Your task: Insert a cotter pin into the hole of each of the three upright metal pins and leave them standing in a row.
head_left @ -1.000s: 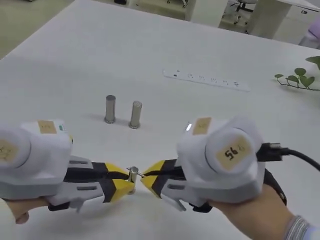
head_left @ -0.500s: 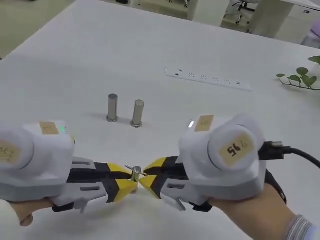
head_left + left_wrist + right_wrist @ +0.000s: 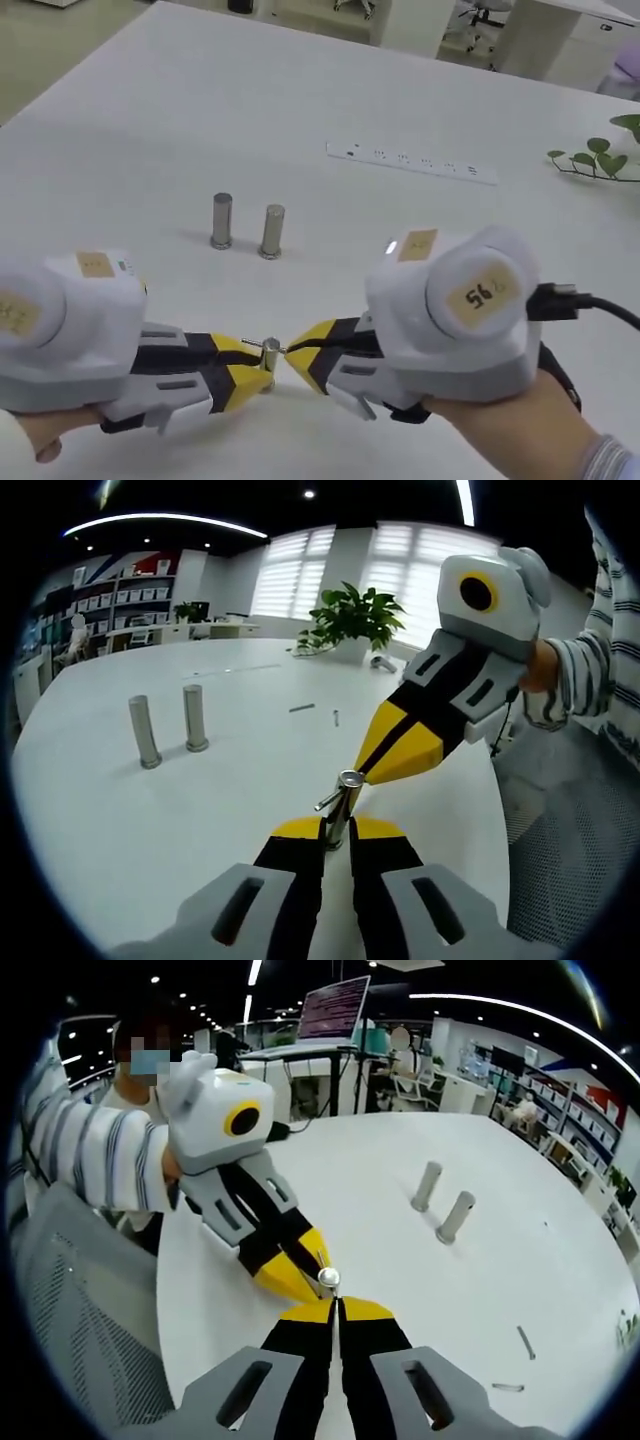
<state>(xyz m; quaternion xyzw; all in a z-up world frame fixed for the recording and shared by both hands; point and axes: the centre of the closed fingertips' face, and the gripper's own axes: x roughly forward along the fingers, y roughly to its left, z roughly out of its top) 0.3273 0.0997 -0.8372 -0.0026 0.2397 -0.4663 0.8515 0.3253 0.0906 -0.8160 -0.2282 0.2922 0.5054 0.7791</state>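
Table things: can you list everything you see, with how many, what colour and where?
Standing metal pins: two, silver, upright side by side, mid-table.
Held metal pin: one, silver, between the gripper tips.
Cotter pin: one, silver, poking through the held pin near its top.
Loose cotter pins: two, grey, lying flat farther off.
Power strip: one, white, far side.
Plant: one, green, right edge.
Table: one, white.
Left gripper: yellow-black, shut on the held metal pin.
Right gripper: yellow-black, shut on the cotter pin.
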